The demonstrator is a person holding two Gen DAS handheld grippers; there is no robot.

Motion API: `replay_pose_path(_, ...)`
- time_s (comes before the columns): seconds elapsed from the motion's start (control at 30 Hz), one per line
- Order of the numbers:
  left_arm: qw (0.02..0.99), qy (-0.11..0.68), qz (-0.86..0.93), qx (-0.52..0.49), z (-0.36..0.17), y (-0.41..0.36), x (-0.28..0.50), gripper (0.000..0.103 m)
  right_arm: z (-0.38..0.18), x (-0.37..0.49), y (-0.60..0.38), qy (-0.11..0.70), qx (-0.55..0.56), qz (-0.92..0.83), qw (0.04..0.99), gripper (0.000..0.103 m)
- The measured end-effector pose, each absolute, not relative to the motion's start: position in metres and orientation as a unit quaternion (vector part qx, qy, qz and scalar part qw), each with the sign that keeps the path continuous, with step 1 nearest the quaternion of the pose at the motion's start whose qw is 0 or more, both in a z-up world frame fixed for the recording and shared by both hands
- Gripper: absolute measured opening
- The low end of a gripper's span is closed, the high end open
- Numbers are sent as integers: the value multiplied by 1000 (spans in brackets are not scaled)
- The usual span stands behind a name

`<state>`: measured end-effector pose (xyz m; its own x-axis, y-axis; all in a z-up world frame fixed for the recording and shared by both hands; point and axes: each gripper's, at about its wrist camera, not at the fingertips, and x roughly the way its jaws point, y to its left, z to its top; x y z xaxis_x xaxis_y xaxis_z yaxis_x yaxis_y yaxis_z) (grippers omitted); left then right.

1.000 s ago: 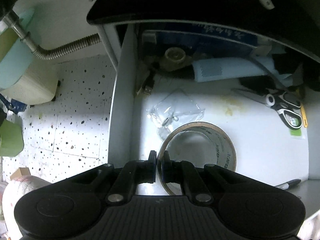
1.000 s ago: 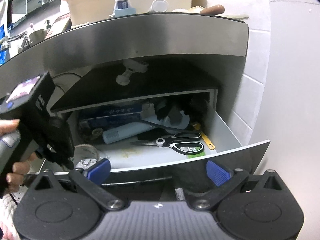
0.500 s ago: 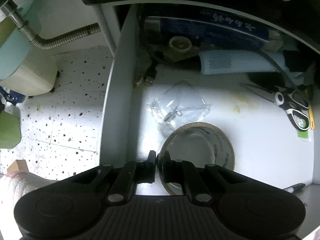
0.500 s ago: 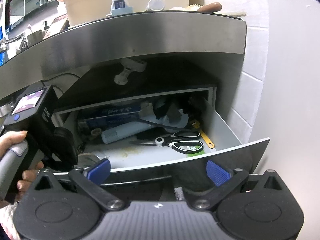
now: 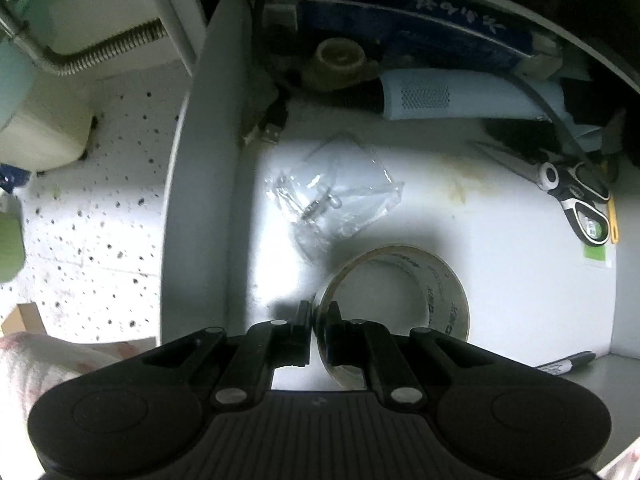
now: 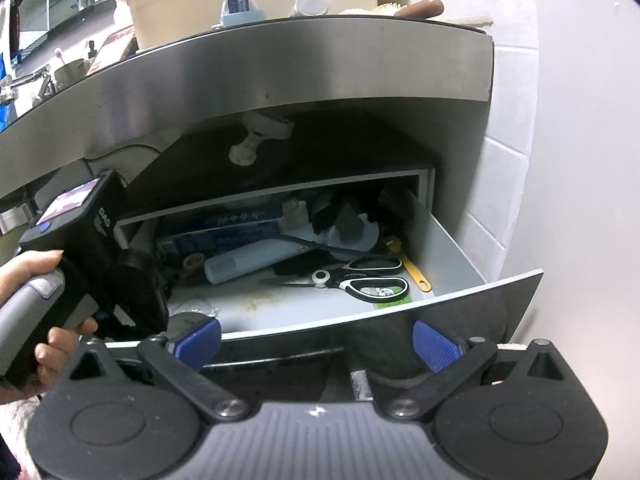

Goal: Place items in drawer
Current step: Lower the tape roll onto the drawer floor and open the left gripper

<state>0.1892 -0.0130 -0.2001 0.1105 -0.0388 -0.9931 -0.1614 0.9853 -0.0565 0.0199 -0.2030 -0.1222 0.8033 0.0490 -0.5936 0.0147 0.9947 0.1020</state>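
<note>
A roll of clear packing tape hangs low over the white floor of the open drawer, near its front left corner. My left gripper points straight down and is shut on the roll's near wall, one finger outside and one inside the ring. In the right wrist view the drawer front stands pulled out, and a hand holds the left gripper body over the drawer's left end. My right gripper is open with blue pads, nothing between them, outside the drawer front.
The drawer holds a crumpled clear plastic bag, black-handled scissors, a pale blue cylinder, a blue box and a marker. A speckled floor and a flexible metal hose lie left of the drawer side. A white tiled wall is on the right.
The left gripper has sunk with the tape roll toward the drawer floor; the drawer contents look larger and nearer. The right gripper has stayed put.
</note>
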Motion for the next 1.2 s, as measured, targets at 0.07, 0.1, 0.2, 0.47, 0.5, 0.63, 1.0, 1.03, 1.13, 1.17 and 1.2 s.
replay_pose_path(0.07, 742, 664, 34, -89, -202, -12, 190, 6, -122, 20, -203, 314, 51, 9, 948, 103)
replay_pose_path(0.1, 741, 665, 34, -91, -202, -12, 190, 6, -122, 20, -203, 313, 52, 8, 948, 103)
replay_pose_path(0.2, 732, 673, 37, -95, -206, -12, 190, 6, -122, 19, -203, 312, 52, 8, 949, 103)
replay_pose_path(0.47, 724, 682, 33, -102, -211, -14, 190, 6, -123, 20, -205, 314, 57, 10, 947, 103)
replay_pose_path(0.5, 724, 681, 33, -101, -211, -14, 190, 6, -124, 20, -205, 314, 58, 10, 947, 103)
replay_pose_path(0.63, 724, 681, 40, -106, -211, -12, 189, 6, -124, 19, -205, 315, 59, 10, 947, 103)
replay_pose_path(1.0, 718, 688, 33, -98, -210, -14, 187, 8, -125, 20, -204, 316, 56, 12, 947, 103)
replay_pose_path(1.03, 718, 688, 33, -103, -210, -12, 186, 8, -125, 20, -204, 317, 55, 12, 947, 103)
replay_pose_path(1.13, 718, 686, 31, -110, -208, -10, 185, 12, -126, 20, -203, 318, 52, 13, 947, 103)
replay_pose_path(1.17, 720, 685, 29, -111, -207, -9, 186, 13, -126, 21, -203, 319, 53, 13, 946, 103)
replay_pose_path(1.2, 721, 683, 27, -112, -206, -9, 186, 15, -126, 21, -203, 321, 54, 12, 946, 103)
